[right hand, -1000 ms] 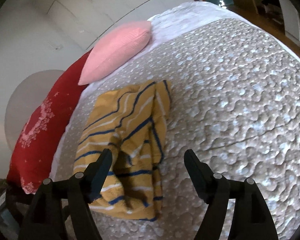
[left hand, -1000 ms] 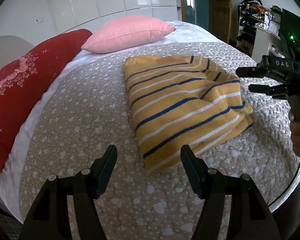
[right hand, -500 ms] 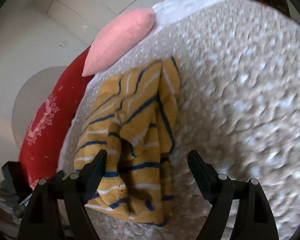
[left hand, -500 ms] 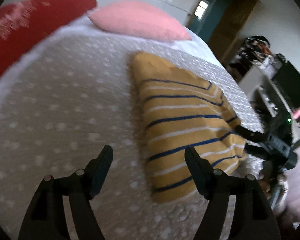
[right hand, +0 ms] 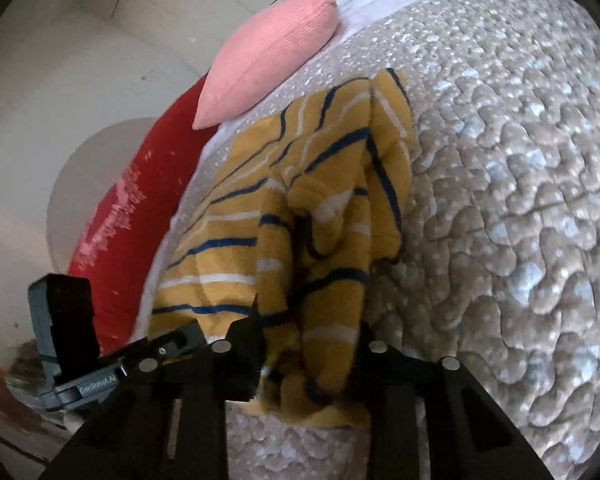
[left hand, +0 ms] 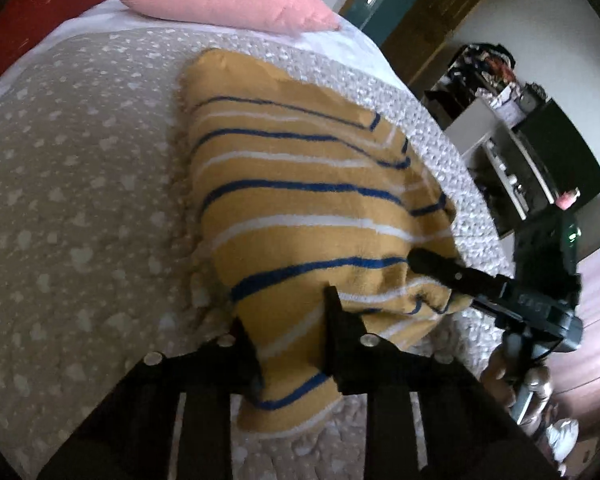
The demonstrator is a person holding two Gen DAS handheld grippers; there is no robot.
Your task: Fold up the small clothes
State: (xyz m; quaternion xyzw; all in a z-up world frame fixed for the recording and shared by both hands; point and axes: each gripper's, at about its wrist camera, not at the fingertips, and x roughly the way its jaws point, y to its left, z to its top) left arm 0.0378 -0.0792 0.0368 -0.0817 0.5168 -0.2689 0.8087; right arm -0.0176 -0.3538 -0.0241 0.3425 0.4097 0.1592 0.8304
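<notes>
— Where's the little jumper (left hand: 300, 208) sitting?

— On the bed (left hand: 80, 184), toward its near edge, and both grippers have its near hem. The left gripper (left hand: 290, 332) has its jaws closing with a fold of the hem's corner between them; the pads look pressed into the knit. The right gripper (right hand: 308, 344) is closing as well, with a bunched-up wad of the same hem caught between its fingers.

— So both clenched on cloth?

— Looks so, each at its own end of that near edge. From the left one's side you can see the other gripper (left hand: 480, 284) poking into the hem's far corner.

— What's the fabric like?

— Soft, fuzzy knit, mustard yellow with thin navy and white stripes. Flat and smooth further up the bed, rumpled into deep folds near the right gripper.

— And the bed?

— A quilted beige cover, puckered in wavy ridges, speckled with pale hearts. At the head end, a ribbed pink pillow (right hand: 268, 60) and a red cushion (right hand: 132, 216) with pale embroidery.
</notes>
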